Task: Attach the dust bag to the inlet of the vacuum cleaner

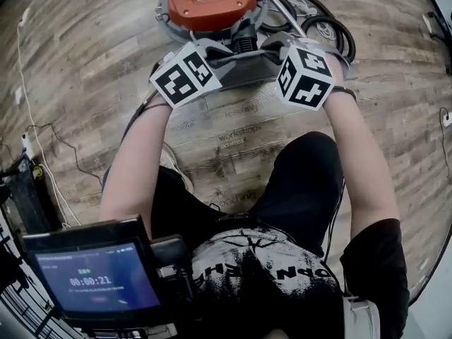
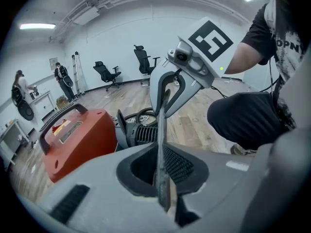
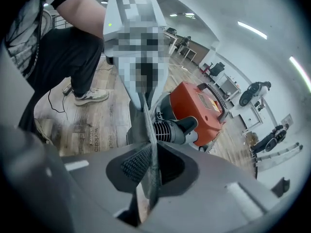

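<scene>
The orange vacuum cleaner [image 1: 208, 2] sits on the wood floor at the top of the head view. Its black ribbed inlet [image 1: 244, 44] faces me. I hold the grey dust bag [image 1: 244, 66] stretched between both grippers just in front of the inlet. My left gripper [image 1: 222, 54] and right gripper [image 1: 277, 49] are each shut on one side of it. In the left gripper view the dust bag [image 2: 160, 144] runs edge-on as a thin sheet through the jaws [image 2: 163, 176], with the inlet [image 2: 143, 134] beyond. The right gripper view shows the dust bag [image 3: 148, 144] pinched the same way [image 3: 149, 178], near the inlet [image 3: 167, 130].
A coiled black hose [image 1: 318, 21] lies right of the vacuum. Thin cables [image 1: 42, 154] trail along the floor at left. A screen unit [image 1: 92, 277] sits at bottom left. Office chairs [image 2: 109, 72] and standing people [image 2: 60, 79] are far off. My shoe [image 3: 90, 96] rests on the floor.
</scene>
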The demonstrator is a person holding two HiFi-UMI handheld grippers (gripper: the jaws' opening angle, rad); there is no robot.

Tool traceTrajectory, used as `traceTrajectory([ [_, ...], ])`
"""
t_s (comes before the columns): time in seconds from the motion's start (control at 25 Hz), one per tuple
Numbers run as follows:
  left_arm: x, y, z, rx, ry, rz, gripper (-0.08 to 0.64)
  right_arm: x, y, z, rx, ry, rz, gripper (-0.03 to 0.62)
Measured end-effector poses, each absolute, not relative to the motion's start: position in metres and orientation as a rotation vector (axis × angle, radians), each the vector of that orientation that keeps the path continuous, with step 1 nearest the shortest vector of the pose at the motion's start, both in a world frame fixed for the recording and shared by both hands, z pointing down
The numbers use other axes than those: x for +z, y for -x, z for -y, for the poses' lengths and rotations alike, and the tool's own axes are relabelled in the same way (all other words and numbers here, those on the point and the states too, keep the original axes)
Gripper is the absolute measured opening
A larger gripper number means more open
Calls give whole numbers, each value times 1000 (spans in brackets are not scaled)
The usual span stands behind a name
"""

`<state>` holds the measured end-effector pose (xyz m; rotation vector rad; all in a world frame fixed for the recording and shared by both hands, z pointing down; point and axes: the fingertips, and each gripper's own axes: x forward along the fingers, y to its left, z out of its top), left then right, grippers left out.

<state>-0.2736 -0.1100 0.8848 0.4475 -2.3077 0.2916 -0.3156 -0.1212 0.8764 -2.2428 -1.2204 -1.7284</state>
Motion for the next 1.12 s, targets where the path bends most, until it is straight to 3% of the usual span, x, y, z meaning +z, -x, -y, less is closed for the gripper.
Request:
traceTrajectory([
  [0.72,879,299,100,523,-361,2276,43,887,328,129,-1299,2151,1360,43],
  [1.12,891,284,95,339,-302,2317,38,870,322,114,-1883,2194,1167,49],
])
